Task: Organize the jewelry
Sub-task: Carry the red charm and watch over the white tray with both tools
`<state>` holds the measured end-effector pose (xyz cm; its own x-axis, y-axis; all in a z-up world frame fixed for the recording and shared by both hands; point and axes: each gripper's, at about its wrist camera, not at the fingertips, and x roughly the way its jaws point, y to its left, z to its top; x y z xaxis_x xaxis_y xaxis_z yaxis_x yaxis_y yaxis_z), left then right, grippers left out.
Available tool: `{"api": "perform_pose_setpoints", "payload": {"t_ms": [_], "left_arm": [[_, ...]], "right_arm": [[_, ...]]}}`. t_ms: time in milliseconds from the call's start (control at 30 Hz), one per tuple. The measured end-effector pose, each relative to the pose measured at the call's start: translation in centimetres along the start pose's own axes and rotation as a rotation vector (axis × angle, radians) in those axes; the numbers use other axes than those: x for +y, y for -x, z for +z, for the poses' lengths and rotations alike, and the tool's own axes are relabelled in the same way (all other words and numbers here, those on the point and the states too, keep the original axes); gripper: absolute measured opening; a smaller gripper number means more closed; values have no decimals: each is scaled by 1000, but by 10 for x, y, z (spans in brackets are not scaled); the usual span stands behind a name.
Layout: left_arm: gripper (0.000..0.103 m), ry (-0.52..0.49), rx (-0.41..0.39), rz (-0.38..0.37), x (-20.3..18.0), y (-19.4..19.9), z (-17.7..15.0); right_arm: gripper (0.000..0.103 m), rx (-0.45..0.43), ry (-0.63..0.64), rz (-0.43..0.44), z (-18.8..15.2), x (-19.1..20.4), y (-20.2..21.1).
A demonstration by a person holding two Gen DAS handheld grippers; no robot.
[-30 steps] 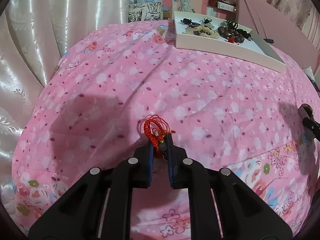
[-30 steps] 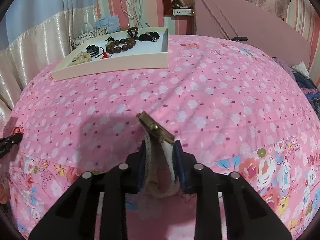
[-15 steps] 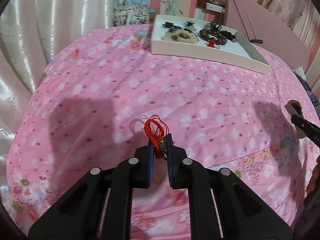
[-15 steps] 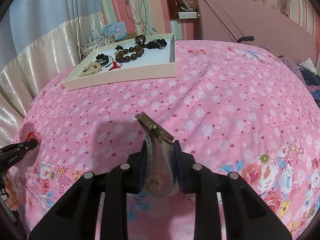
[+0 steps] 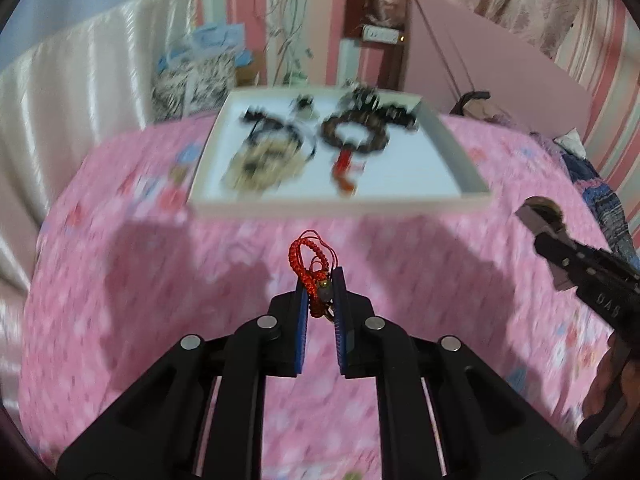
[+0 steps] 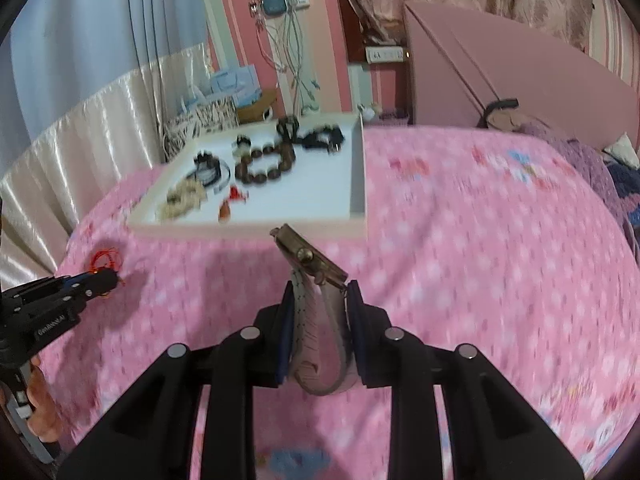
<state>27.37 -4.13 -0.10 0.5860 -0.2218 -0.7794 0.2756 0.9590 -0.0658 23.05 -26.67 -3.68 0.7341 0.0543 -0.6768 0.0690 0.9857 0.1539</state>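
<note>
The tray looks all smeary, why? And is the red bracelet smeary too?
Left wrist view: the tray and bedspread are motion-blurred, but the red bracelet in the fingers stays sharp. Right wrist view: the bedspread blurs too, and the watch is crisp.

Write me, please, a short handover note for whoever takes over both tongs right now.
Left tongs: shut on the red cord bracelet, held above the bedspread.
Right tongs: shut on the watch by its pale strap.
White tray lies ahead of both, holding the brown bead bracelet and other pieces.
Done: both items picked up.
Left: set both in the tray, probably in its bare near part.
</note>
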Motion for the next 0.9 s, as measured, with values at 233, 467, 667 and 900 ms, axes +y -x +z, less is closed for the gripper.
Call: {"api": "perform_pose_setpoints", "payload": {"t_ms": [233, 467, 667, 900], "left_arm": [[9, 5, -30, -65, -13, -30, 70], [9, 29, 18, -70, -10, -96, 106], [9, -9, 66, -1, -11, -136, 97], [9, -18, 74, 33, -8, -149, 92]], "right_arm": [[25, 0, -19, 11, 55, 5, -41], [25, 27, -59, 22, 88, 7, -91], [25, 73, -33, -9, 78, 10, -134], [25, 85, -3, -43, 72, 15, -152]]}}
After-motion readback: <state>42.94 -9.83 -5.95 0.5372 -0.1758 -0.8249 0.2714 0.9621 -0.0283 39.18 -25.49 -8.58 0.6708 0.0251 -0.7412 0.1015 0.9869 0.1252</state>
